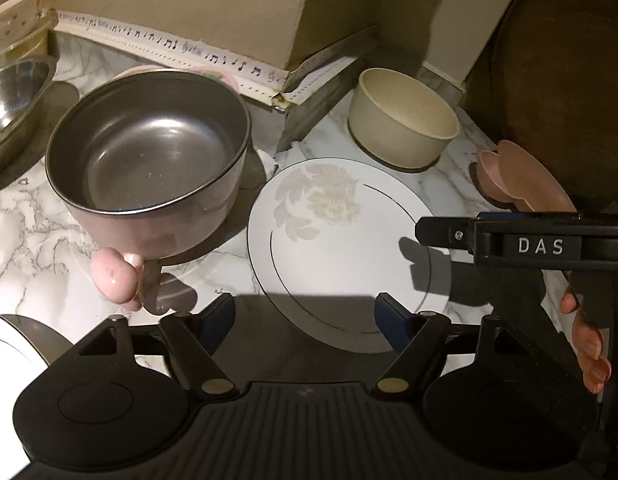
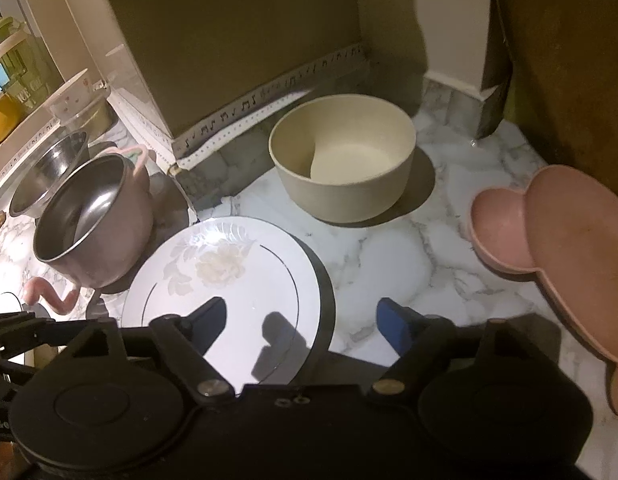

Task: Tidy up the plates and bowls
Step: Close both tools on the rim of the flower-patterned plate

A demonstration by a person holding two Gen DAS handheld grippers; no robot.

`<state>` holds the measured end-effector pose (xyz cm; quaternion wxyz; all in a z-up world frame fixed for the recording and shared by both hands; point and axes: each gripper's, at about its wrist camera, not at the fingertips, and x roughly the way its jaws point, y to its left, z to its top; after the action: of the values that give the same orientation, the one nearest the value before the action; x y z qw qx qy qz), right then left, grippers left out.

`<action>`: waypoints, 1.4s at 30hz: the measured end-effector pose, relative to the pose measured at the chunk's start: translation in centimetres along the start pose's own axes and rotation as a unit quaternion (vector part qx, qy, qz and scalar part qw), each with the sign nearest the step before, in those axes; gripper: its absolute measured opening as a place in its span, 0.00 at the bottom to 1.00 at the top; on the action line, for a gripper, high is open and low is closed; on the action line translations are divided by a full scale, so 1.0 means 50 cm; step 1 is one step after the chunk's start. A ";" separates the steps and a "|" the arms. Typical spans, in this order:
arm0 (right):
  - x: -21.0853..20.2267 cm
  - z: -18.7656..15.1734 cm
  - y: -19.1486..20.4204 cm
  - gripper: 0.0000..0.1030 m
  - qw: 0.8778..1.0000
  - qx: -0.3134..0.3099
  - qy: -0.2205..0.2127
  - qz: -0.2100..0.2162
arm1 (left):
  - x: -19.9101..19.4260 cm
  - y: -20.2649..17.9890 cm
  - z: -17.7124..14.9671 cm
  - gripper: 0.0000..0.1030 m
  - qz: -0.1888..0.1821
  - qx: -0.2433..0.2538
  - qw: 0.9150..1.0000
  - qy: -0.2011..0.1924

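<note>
A white flowered plate lies on the marble counter. A pink steel-lined bowl with handles stands left of it. A cream bowl stands behind the plate. A pink mouse-shaped dish sits at the right. My left gripper is open and empty over the plate's near edge. My right gripper is open and empty, above the plate's right edge; it also shows in the left wrist view.
A steel bowl and a white patterned bowl stand at the far left. A beige pillar with music-note trim rises behind the dishes. Another white plate's edge shows at lower left.
</note>
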<state>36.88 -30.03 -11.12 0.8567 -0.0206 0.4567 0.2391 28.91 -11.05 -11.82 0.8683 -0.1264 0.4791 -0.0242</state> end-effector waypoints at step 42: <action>-0.026 -0.040 -0.033 0.12 0.998 0.058 -0.013 0.020 | -0.014 0.024 -0.009 0.23 -0.035 -0.025 0.999 -0.016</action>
<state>35.44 -32.53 -11.53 0.8575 0.0419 0.4586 0.2295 28.07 -9.86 -11.74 0.8712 -0.1651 0.4606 -0.0405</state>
